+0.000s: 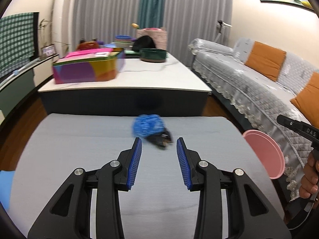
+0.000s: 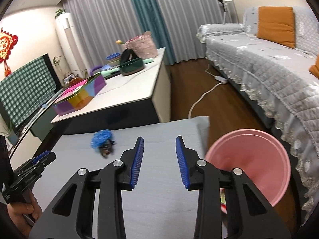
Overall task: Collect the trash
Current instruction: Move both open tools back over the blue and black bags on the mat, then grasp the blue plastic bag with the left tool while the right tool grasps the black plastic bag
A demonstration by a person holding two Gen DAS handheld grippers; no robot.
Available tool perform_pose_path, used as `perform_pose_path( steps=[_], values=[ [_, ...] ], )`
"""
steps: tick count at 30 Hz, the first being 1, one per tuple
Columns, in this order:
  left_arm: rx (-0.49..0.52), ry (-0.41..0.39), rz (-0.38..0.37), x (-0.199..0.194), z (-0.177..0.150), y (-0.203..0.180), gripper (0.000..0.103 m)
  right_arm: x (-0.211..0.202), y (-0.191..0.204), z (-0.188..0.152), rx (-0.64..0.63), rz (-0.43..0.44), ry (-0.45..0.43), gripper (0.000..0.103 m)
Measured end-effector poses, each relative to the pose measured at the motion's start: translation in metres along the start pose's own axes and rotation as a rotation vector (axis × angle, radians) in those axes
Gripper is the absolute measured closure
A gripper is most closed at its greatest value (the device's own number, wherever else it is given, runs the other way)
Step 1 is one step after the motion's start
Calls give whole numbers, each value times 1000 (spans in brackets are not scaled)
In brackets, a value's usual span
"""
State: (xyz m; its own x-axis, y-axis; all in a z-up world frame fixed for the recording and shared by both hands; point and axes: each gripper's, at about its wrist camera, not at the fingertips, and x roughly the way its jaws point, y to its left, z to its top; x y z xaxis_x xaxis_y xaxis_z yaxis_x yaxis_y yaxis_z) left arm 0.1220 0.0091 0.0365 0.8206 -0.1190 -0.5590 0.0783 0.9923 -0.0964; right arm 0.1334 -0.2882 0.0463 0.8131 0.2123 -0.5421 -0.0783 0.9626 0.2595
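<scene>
The trash (image 1: 151,131), a blue wad with a dark end, lies on the grey mat (image 1: 79,139), long axis running far-left to near-right, dark end nearest. Left gripper (image 1: 159,145) and right gripper (image 2: 159,144) both spread, empty.

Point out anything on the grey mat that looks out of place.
A crumpled blue wad with a dark scrap against it lies alone on the grey mat, looking like litter. The pink bin beside the mat's edge looks tilted.
</scene>
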Motion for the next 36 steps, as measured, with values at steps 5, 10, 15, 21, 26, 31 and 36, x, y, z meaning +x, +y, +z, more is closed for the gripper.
perform_pose_path(
  steps=[5,10,15,21,26,31,36],
  values=[
    [-50,-7,38,3,1,31,67,17,32,-5,-25,31,17,69],
    [-92,10,58,19,3,50,67,31,55,-9,-39,57,33,69],
    [-112,15,61,36,10,56,67,44,69,-10,-48,80,37,69],
    [-122,3,65,44,11,63,67,67,72,-15,-84,64,62,69],
    [-136,15,73,53,7,78,68,95,80,-23,-101,75,89,68],
    [-163,17,87,59,7,97,69,126,95,-33,-124,99,137,62],
    [-160,22,100,65,10,108,72,158,119,-40,-170,146,183,49]
  ],
)
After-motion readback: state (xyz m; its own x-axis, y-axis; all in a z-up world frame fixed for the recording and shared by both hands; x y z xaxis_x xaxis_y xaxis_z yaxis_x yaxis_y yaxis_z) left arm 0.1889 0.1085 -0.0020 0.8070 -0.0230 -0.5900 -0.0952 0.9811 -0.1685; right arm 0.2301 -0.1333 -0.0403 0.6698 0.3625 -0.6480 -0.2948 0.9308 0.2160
